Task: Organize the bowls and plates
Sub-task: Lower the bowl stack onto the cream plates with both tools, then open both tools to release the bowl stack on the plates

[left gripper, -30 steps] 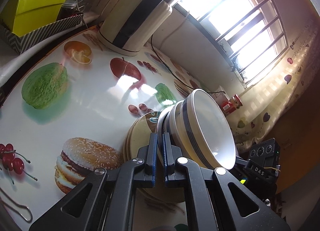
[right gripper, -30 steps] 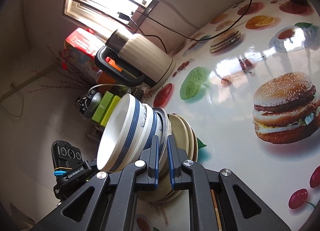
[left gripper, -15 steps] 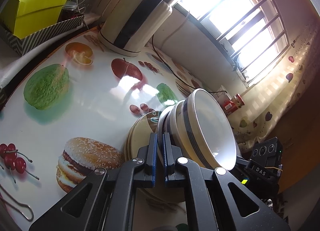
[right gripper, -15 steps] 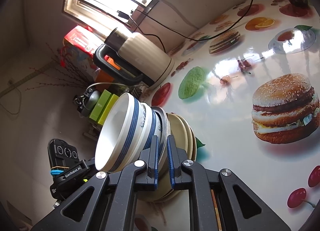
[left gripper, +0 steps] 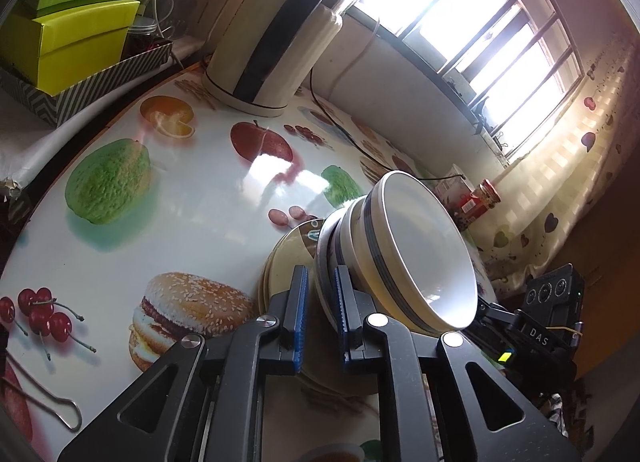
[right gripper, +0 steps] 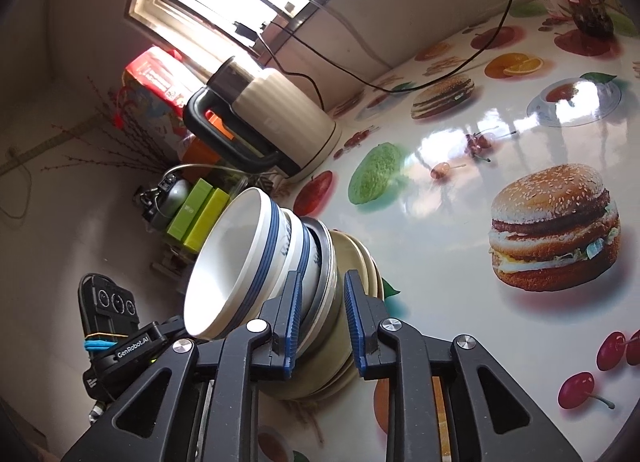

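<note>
Stacked bowls and plates on a fruit-and-burger printed table, a gripper at each side.

Item: three nested white bowls with blue bands [left gripper: 416, 246], seated on a short pile of cream plates [left gripper: 286, 258], the pile resting on the glossy table [left gripper: 192, 222] near its edge. Left gripper [left gripper: 320, 318]: jaws have just been opening, now narrowly parted, the rim of the lowest bowl standing in the gap; the right pad looks close against the bowl wall, though contact cannot be judged in this fisheye view. Right gripper [right gripper: 322, 318]: jaws likewise just opened to a narrow gap, the lowest bowl's rim and the plate edges [right gripper: 360, 262] between the pads, the far pad clear of them. Also present: cream electric kettle [right gripper: 276, 118] with black handle, well behind the stack; green boxes [left gripper: 68, 34] beyond the table; red jar [left gripper: 478, 202] by the window wall.
</note>
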Action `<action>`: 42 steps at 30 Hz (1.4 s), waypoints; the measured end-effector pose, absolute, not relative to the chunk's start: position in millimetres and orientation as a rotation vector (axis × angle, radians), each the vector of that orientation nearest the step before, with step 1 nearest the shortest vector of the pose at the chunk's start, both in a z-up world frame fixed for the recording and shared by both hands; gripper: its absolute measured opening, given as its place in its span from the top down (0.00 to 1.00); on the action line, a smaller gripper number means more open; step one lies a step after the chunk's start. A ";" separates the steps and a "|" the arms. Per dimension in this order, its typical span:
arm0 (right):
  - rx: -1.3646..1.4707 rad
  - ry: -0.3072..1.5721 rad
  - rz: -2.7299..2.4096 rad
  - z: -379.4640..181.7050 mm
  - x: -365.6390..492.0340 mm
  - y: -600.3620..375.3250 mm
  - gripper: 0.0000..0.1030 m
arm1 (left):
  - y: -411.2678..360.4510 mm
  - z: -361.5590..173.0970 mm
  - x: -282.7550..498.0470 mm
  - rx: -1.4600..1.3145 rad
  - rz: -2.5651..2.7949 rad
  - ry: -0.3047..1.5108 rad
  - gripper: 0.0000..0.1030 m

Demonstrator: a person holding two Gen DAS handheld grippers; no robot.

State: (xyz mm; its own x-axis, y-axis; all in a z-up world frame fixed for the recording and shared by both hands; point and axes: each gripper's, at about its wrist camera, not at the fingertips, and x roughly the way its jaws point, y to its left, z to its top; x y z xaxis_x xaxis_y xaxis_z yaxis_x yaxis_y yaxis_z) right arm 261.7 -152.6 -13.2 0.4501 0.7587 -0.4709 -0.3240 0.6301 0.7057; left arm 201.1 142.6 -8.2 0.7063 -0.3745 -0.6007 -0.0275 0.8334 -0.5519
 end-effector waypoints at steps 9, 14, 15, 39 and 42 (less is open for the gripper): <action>0.517 0.830 0.712 -0.5 245.4 -150.9 0.67 | 137.5 1.3 185.0 -0.516 -0.180 0.760 0.79; 0.462 0.812 0.694 7.4 230.8 -149.8 0.63 | 131.6 4.1 172.5 -0.486 -0.156 0.764 0.79; 0.455 0.808 0.692 8.8 227.6 -150.3 0.63 | 130.3 4.3 169.8 -0.483 -0.158 0.765 0.79; 0.277 0.817 0.605 13.7 166.0 -142.2 0.40 | 90.3 0.4 114.4 -0.272 -0.023 0.800 0.78; 0.236 0.819 0.585 13.2 158.2 -138.2 0.37 | 86.8 -3.0 108.2 -0.253 -0.005 0.809 0.78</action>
State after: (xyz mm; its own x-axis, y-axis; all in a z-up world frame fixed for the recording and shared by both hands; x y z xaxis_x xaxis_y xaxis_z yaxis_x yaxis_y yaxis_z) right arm 158.2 -138.2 13.2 0.5368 0.5749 -0.6175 -0.3978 0.8179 0.4156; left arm 108.2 86.8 -3.0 0.6920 -0.1009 -0.7148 -0.0919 0.9698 -0.2259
